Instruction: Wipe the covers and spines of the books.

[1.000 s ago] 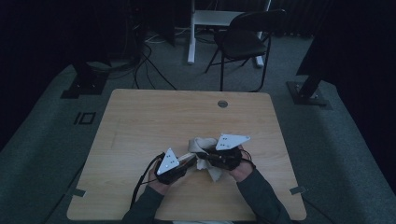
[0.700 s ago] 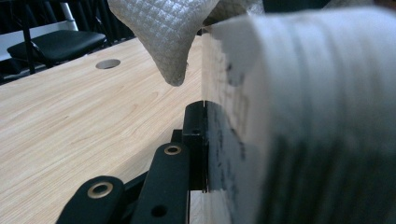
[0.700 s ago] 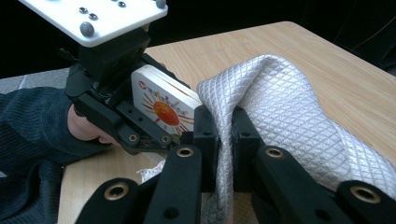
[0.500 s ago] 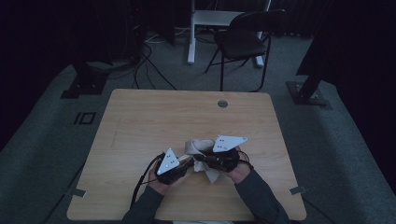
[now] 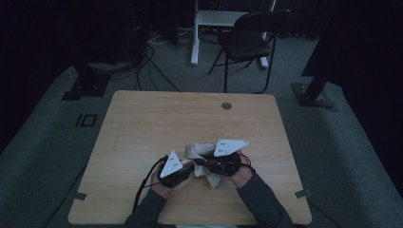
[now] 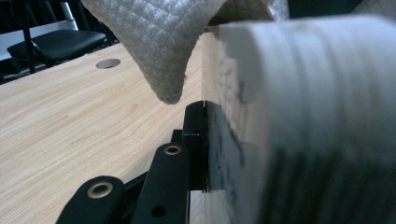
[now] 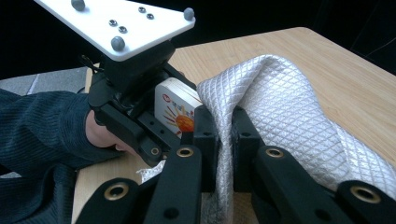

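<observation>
- Two grippers work close together near the front edge of the surface [image 5: 142, 123], each clamped on its own thing.
- The left gripper [image 5: 183, 172] has its fingers [image 6: 196, 144] closed on a small pale box [image 7: 180, 109]; in the left gripper view the box's side presses flat against the one black finger that can be seen.
- The box has an orange and red print on its face and is held off the surface, in front of the left hand [image 7: 100, 135].
- The right gripper [image 7: 224, 140] has its fingers pinched together on a fold of the quilted white cloth [image 7: 280, 112], which runs up between them.
- The rest of the cloth bunches beyond and beside the box; one corner hangs over it in the left gripper view [image 6: 163, 51], and a tail lies on the surface below the grippers in the high view [image 5: 214, 179].
- Done, as I judge it: both things are picked up and brought together, cloth touching or just beside the box.
- Left, as I judge it: whether the cloth is to wipe the box or wrap it cannot be told; the printed face is bare, so most of the covering or rubbing seems yet to come.
- Nothing else lies on the surface but a round cable hole [image 5: 226, 105] far back; a chair [image 5: 252, 42] stands beyond.
</observation>
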`<state>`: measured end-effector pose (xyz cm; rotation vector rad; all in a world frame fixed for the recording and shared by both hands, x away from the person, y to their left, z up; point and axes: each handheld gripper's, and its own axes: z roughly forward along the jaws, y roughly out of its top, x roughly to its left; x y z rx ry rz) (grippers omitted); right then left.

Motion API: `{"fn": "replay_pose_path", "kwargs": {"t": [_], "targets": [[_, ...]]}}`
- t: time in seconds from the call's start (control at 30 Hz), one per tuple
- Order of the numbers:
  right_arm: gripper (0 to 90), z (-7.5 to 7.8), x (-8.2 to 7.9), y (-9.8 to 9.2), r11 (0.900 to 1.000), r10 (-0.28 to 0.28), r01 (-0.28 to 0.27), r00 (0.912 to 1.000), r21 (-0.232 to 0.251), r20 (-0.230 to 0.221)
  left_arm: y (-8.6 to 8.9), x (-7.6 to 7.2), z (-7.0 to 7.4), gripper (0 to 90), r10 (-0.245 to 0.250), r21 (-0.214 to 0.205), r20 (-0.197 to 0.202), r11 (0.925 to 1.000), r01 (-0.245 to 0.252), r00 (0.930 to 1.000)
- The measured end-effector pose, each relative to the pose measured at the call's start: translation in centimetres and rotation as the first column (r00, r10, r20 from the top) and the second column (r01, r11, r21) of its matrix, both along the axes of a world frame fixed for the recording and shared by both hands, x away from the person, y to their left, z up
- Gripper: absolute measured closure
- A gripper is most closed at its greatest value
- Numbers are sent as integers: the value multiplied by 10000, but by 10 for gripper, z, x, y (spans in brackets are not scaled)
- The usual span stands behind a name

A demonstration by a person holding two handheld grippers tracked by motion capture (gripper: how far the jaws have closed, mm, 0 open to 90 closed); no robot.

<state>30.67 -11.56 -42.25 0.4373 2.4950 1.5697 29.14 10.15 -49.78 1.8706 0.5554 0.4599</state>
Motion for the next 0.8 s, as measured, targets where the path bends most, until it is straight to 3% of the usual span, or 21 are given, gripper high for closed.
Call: {"fn": "replay_pose_path", "kwargs": {"t": [0.8], "targets": [[840, 2, -5, 8, 9991, 412, -412, 9991, 104, -37, -1, 0, 0, 780, -4, 26, -6, 10000, 4, 10000]]}}
